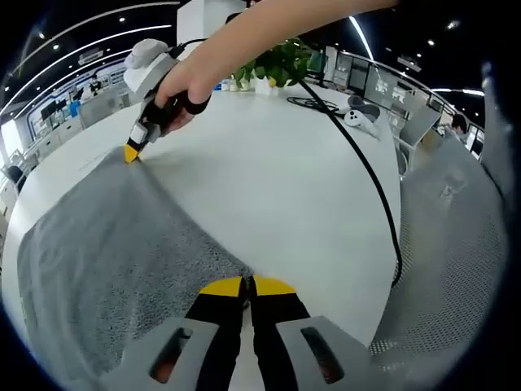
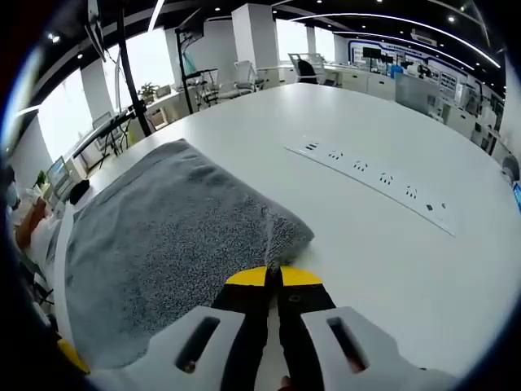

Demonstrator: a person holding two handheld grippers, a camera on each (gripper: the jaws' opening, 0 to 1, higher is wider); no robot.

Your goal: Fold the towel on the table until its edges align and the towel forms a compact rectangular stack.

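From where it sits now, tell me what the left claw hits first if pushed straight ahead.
The left claw, shut on the grey towel corner, points over bare white table. The black cable probably lies off-line; depth is unclear.

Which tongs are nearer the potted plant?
Right. Right tongs pinch the far corner of the towel, toward the plant; left tongs hold the near corner, farther away.

Room: open-plan office, dark ceiling with curved strip lights (image 1: 73,37) and small spotlights. White square columns (image 2: 254,34); bright windows (image 2: 151,59) along one side. Large white round table (image 1: 269,163) with inset power sockets (image 2: 362,171). Potted green plant (image 1: 281,63) at the table's far edge. Mesh-backed chair (image 1: 456,269) alongside. Desks with monitors (image 1: 366,77) behind.
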